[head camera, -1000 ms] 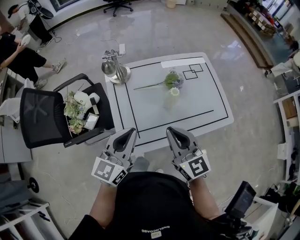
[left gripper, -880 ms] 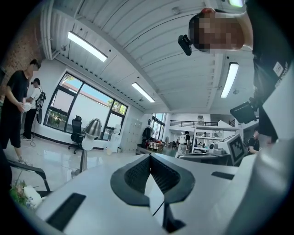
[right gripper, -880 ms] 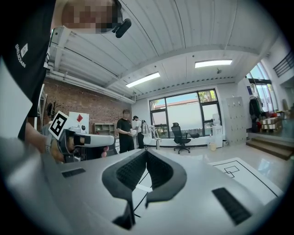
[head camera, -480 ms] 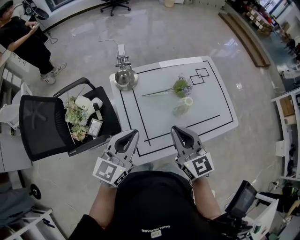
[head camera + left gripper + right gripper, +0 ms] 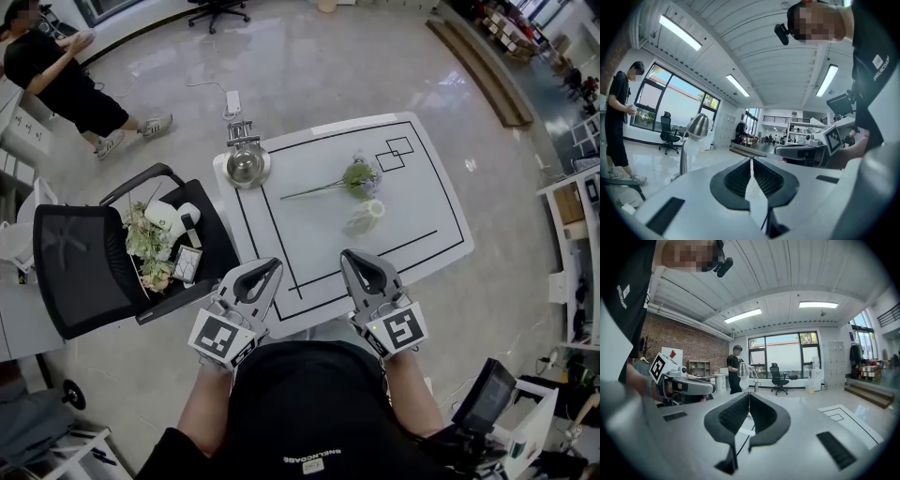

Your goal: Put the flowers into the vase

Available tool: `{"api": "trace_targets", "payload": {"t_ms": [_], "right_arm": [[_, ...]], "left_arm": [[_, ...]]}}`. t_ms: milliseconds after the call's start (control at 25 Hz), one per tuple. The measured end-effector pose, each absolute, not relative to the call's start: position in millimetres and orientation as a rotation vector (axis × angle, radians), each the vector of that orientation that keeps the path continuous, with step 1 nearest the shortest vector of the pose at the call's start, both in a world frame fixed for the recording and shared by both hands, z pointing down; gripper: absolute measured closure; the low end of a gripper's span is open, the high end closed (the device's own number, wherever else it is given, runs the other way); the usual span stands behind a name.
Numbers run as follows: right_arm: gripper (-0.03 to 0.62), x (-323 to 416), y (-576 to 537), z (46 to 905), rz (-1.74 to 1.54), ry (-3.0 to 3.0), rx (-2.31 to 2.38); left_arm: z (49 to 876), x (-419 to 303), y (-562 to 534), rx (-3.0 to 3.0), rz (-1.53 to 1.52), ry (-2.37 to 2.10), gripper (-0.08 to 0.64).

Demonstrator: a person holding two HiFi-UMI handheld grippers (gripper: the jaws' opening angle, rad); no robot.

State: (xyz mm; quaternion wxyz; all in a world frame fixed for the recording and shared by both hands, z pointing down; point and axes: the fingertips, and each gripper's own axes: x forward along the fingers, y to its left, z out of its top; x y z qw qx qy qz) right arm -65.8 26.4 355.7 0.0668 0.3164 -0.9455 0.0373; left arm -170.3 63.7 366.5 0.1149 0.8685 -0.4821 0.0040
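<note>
The left gripper (image 5: 261,269) and right gripper (image 5: 359,262), jaws shut and empty, have edged over the desk's (image 5: 417,211) near rim, the flower (image 5: 360,175) still untouched beside the vase (image 5: 366,216) at twelve o'clock

Glossy floor (image 5: 328,66) surrounds a black chair (image 5: 80,267) (seat cluttered); brick wall (image 5: 689,348), big windows (image 5: 783,352).
</note>
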Motion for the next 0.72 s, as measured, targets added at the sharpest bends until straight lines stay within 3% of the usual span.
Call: {"api": "trace_targets", "payload": {"t_ms": [360, 720], "right_arm": [[0.581, -58.0, 14.4, 364.8, 0.118, -2.822, 0.906], [0.581, -38.2, -0.2, 378.6, 0.176, -2.814, 0.906]], "left_arm": [[380.4, -156.6, 36.0, 2.538, 0.058, -1.338, 0.552], [405.0, -134.3, -1.9, 2.554, 0.155, -1.251, 0.493]]}}
